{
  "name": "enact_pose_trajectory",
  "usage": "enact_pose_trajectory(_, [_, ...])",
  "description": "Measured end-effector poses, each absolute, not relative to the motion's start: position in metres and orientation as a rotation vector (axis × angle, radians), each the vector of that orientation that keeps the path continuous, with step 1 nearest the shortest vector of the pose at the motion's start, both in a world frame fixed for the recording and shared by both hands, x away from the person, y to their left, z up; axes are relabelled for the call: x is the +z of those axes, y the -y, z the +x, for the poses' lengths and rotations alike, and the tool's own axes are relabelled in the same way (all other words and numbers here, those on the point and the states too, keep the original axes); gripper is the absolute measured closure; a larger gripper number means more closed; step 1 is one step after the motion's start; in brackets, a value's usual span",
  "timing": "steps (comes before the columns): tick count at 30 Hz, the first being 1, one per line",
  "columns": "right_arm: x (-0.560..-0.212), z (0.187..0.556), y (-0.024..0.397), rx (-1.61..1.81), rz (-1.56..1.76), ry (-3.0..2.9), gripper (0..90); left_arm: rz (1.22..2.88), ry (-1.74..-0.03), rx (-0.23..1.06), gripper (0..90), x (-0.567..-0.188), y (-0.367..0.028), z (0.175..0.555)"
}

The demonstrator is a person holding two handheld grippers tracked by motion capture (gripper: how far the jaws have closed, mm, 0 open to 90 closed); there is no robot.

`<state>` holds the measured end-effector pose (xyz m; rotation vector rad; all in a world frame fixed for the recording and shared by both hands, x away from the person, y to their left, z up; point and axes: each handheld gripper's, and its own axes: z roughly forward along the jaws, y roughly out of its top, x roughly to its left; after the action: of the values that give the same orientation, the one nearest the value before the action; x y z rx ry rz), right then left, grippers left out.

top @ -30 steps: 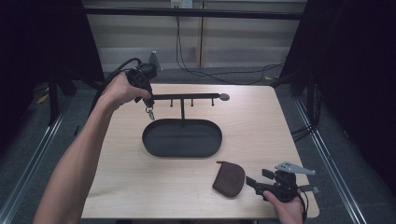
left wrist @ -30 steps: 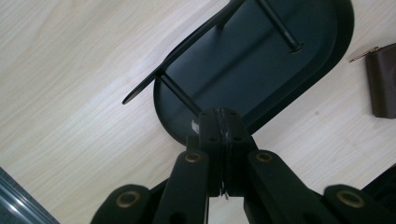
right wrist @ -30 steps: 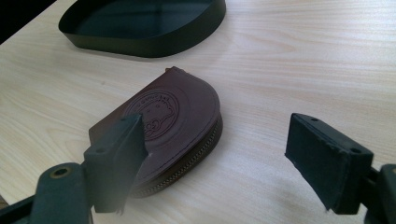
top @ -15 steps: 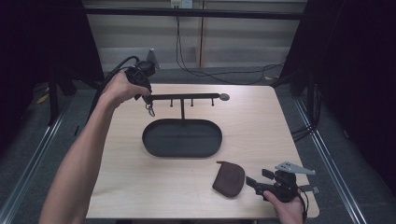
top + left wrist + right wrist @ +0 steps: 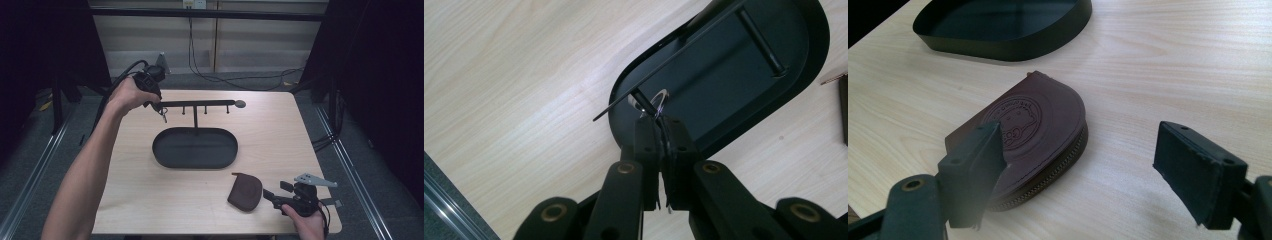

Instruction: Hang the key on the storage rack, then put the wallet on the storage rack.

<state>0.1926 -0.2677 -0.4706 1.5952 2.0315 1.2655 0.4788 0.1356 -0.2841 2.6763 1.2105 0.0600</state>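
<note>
Both left gripper (image 5: 658, 131) pads pinch key ring (image 5: 655, 101) at rack hook (image 5: 640, 98)

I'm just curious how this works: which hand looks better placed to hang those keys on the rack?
Probably the left. The left gripper is shut on the key ring, right at the end peg of the rack. The right gripper rests open by the brown pouch.

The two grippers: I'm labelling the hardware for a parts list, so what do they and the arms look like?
The black left gripper has flat rectangular pads on linked bars with brass-coloured pivots, and a thick black cable trailing off. The black right gripper has block-shaped pads with rough dark facing and, in the high view, a grey three-cornered plate on top. The left forearm is bare, with no sleeve.
</note>
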Motion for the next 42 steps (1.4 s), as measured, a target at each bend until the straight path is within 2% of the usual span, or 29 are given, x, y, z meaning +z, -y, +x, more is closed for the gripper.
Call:
enact_pose_trajectory(5, [-0.471,0.194,0.267,1.262,1.594,-2.038,19.7,2.643,-1.221,0.067,82.5,-0.282,-0.14,0.475])
enact_pose_trajectory(12, [-0.471,0.194,0.266,1.256,1.594,-2.038,19.7,2.61,-1.252,0.012,73.5,-0.283,-0.157,0.468])
enact_pose_trajectory(14, [-0.471,0.194,0.266,1.256,1.595,-2.037,19.7,2.61,-1.245,0.009,70.0,-0.282,-0.162,0.463])
enact_pose_trajectory(15, [-0.471,0.194,0.266,1.254,1.595,-2.038,19.7,2.592,-1.247,0.026,63.9,-0.281,-0.164,0.461])
enact_pose_trajectory(16, [-0.471,0.194,0.266,1.254,1.595,-2.038,19.7,2.563,-1.248,0.059,63.9,-0.28,-0.167,0.457])
enact_pose_trajectory(17, [-0.471,0.194,0.266,1.252,1.591,-2.04,19.7,2.539,-1.245,0.083,58.2,-0.279,-0.169,0.454])
enact_pose_trajectory(21, [-0.471,0.194,0.265,1.246,1.588,-2.048,19.7,2.532,-1.204,0.106,50.5,-0.285,-0.175,0.438])
enact_pose_trajectory(24, [-0.471,0.194,0.265,1.246,1.591,-2.046,19.7,2.518,-1.2,0.109,49.2,-0.287,-0.179,0.435])
enact_pose_trajectory(28, [-0.471,0.194,0.266,1.246,1.592,-2.043,19.7,2.478,-1.187,0.171,42.8,-0.291,-0.188,0.424])
enact_pose_trajectory(35, [-0.471,0.194,0.265,1.238,1.589,-2.045,19.7,2.428,-1.126,0.156,34.3,-0.306,-0.203,0.401])
enact_pose_trajectory(42, [-0.471,0.194,0.265,1.23,1.586,-2.047,19.6,2.386,-1.085,0.129,29.8,-0.328,-0.213,0.379])
